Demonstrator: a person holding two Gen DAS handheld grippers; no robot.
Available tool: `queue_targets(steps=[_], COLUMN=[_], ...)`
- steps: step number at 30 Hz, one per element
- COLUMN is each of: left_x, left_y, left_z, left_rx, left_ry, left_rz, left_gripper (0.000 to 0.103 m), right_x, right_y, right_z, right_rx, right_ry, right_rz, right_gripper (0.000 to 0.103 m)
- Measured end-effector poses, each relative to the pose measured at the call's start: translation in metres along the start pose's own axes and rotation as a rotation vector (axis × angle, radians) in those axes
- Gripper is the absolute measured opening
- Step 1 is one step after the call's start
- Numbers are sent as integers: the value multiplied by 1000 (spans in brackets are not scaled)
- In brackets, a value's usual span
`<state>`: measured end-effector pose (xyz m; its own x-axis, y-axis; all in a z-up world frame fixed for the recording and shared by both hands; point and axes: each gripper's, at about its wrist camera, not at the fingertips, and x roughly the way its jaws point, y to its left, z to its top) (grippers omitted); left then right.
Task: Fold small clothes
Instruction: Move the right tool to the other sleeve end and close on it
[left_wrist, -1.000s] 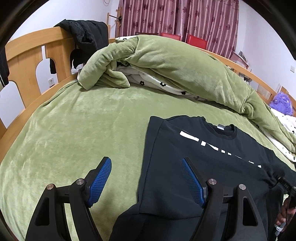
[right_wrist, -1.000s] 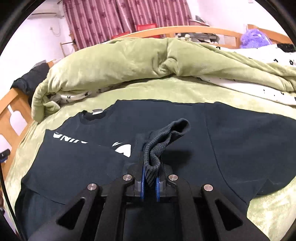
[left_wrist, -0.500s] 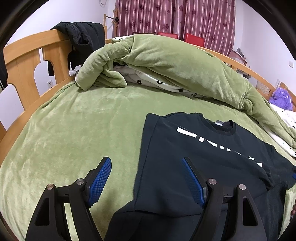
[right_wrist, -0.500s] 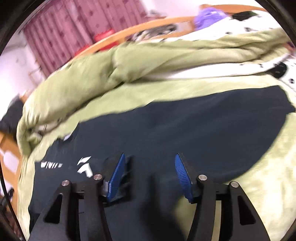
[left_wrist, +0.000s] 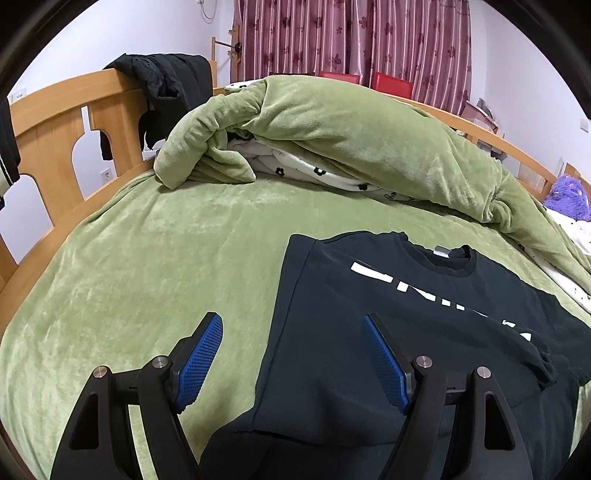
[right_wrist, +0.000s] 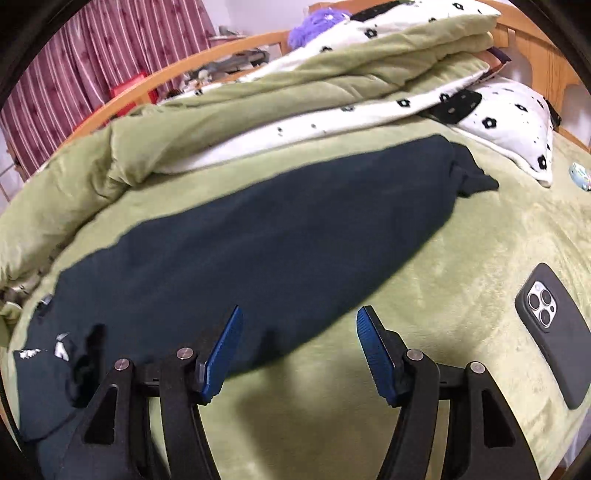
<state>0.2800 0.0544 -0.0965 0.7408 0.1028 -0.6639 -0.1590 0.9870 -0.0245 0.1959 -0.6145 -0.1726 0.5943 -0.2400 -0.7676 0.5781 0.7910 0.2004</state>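
left hand-held gripper (left_wrist: 293, 354): jaws wide, holding nothing, 2 black fingers with blue ribbed pads (left_wrist: 199, 356). One pad sits over the green blanket, the other over the shirt's left edge

right hand-held gripper (right_wrist: 298, 347): jaws wide too, nothing between them, same blue textured pads (right_wrist: 375, 350). Left pad over the shirt's near edge, right pad over bare blanket

1 black sweatshirt (left_wrist: 399, 332) lies flat on the bed, matte knit, ribbed round collar, grey neck tag, white block lettering across the chest. One sleeve is folded in over the front, its cuff bunched near the print. In the right view (right_wrist: 258, 243) it's a long dark shape, other sleeve crumpled at the far end

bed surface: 1 plush green fleece blanket (left_wrist: 147, 266), short velvety nap

behind the shirt: 1 rolled-up green duvet (left_wrist: 351, 140), white lining with black flower print

1 pillow (right_wrist: 517, 122), same white flower print

1 phone (right_wrist: 554, 332) face down on the blanket, right of the gripper, black matte case, 3 lenses

wooden bed frame (left_wrist: 55, 122), curved slats, dark jacket (left_wrist: 166, 85) draped over it

maroon striped flower curtains (left_wrist: 351, 40); 1 fuzzy purple plush (left_wrist: 567, 194)
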Motion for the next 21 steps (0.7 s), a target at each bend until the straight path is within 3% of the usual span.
queue_targets(steps=[5, 12, 14, 16, 21], left_x=[8, 10, 10, 9, 6], left_y=[-10, -13, -13, -11, -5], left_z=[-2, -5, -5, -5, -4], left_rx=[27, 49, 48, 44, 29], left_ry=[9, 13, 11, 11, 6], left_rz=[18, 19, 20, 19, 20], left_gripper=[76, 76, 76, 76, 76], right_x=[26, 44, 46, 48, 39], right_y=[-17, -20, -18, -15, -7], right_z=[1, 11, 14, 17, 22], right_rx=[21, 19, 10, -3, -26], right_ry=[35, -4, -20, -29, -85], right_rz=[-26, -48, -60, -68, -82], right_gripper=[63, 63, 48, 15, 8])
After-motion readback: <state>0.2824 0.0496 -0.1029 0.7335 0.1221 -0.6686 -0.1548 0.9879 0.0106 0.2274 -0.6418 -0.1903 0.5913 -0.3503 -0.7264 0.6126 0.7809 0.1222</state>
